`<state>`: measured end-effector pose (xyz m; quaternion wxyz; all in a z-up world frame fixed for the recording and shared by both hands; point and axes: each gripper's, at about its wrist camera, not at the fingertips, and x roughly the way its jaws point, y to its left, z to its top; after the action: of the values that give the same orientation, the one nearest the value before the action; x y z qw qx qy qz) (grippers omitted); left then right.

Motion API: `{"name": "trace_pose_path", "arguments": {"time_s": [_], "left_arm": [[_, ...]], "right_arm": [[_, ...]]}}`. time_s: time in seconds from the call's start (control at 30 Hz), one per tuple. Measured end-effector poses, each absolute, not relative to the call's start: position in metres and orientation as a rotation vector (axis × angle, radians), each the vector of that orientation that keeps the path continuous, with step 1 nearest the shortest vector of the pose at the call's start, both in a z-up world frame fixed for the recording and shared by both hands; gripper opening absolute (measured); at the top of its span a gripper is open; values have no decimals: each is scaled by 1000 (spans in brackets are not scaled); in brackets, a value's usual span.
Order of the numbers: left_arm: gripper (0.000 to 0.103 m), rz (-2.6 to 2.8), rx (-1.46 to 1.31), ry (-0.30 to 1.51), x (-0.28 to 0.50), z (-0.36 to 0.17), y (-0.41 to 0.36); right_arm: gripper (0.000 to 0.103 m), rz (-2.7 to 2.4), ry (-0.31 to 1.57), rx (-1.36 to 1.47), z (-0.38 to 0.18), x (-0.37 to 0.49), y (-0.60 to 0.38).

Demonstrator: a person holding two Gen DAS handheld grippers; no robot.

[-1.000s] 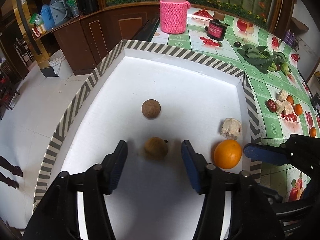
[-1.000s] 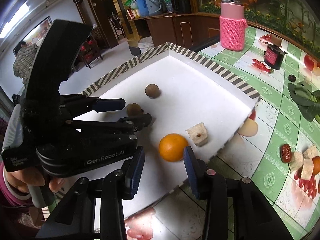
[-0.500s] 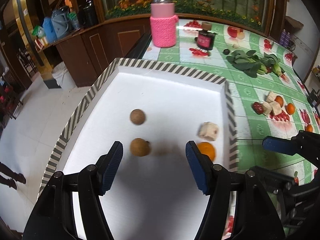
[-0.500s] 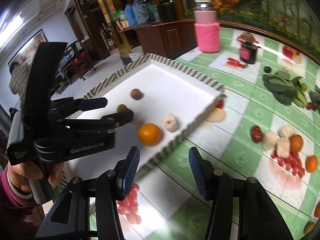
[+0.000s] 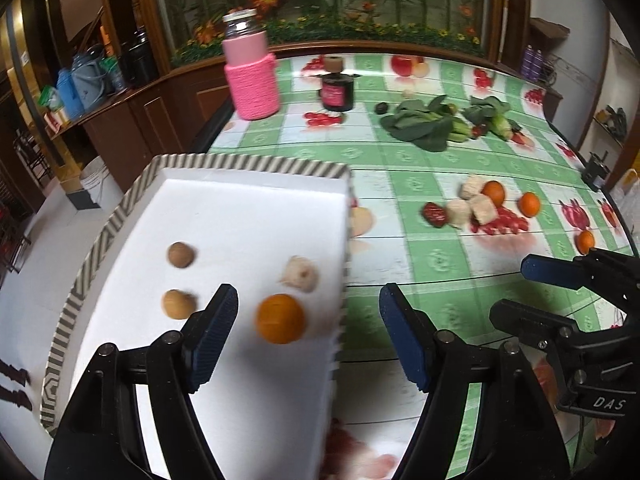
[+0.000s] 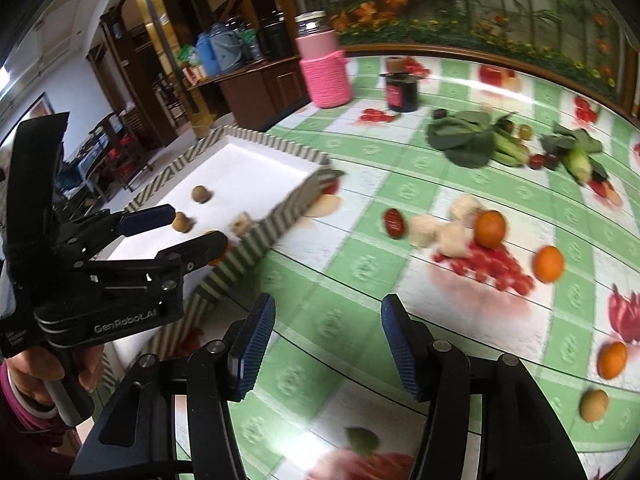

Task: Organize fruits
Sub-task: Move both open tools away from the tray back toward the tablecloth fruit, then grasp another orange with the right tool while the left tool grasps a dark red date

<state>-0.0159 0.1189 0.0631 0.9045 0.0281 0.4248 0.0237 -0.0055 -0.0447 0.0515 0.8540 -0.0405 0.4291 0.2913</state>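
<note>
A: Reaching for the next fruit is the step in hand, I'd judge. Going left to right: the tray [image 5: 120, 216] sits at the left end of the counter [image 5: 400, 184] and holds two brown round fruits [image 5: 181, 255], an orange [image 5: 280, 319] and a pale chunk [image 5: 301, 274].

B: And the left gripper [image 5: 308, 336]?

A: It hangs over the tray's right edge, jaws spread wide, nothing between them. The right gripper [image 6: 328, 340] is over bare counter, jaws spread too, also empty.

B: So what should it go for?

A: The loose pile to the right of the tray, probably. A dark red fruit [image 6: 394, 223] lies nearest, then pale chunks [image 6: 424, 228] touching one another, with a second orange [image 6: 489, 229] against them. A third orange [image 6: 549, 263] lies just apart, and is the easier pick: open space on both sides for the jaws.

B: Any care needed?

A: Centre the jaws on the widest part and close gently; round fruit will likely roll if nudged off-centre. The skin looks smooth and bright, firm enough to hold. Farther right lie another orange [image 6: 612, 360] and a tan fruit [image 6: 594, 405], near the counter's edge.

B: And the greens [image 6: 464, 140]?

A: Well apart, at the back. Leave them.
</note>
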Motion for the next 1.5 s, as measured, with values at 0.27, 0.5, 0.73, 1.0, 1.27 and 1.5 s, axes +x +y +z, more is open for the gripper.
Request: {"name": "trace_pose_path", "arguments": {"time_s": [0.27,0.5,0.73,1.0,1.27,1.5], "left_arm": [[73,-2,77,889,-10,60,85],[73,-39,78,911,1,56,67],[73,-63,86,946,14,47,51],[73,-89,76,983,30,39,48],[73,-121,56,1047,43,34,49],[73,-161,135,1067,46,44,40]], "right_arm": [[61,503,893,-73,53,-5,-92],[64,425,898,-46,50,-2,-139],[64,333,911,-32,45,-6,-194],[65,227,943,-4,35,-8,-250],[65,218,952,-14,27,15,-255],[47,188,962,-46,12,41,-251]]}}
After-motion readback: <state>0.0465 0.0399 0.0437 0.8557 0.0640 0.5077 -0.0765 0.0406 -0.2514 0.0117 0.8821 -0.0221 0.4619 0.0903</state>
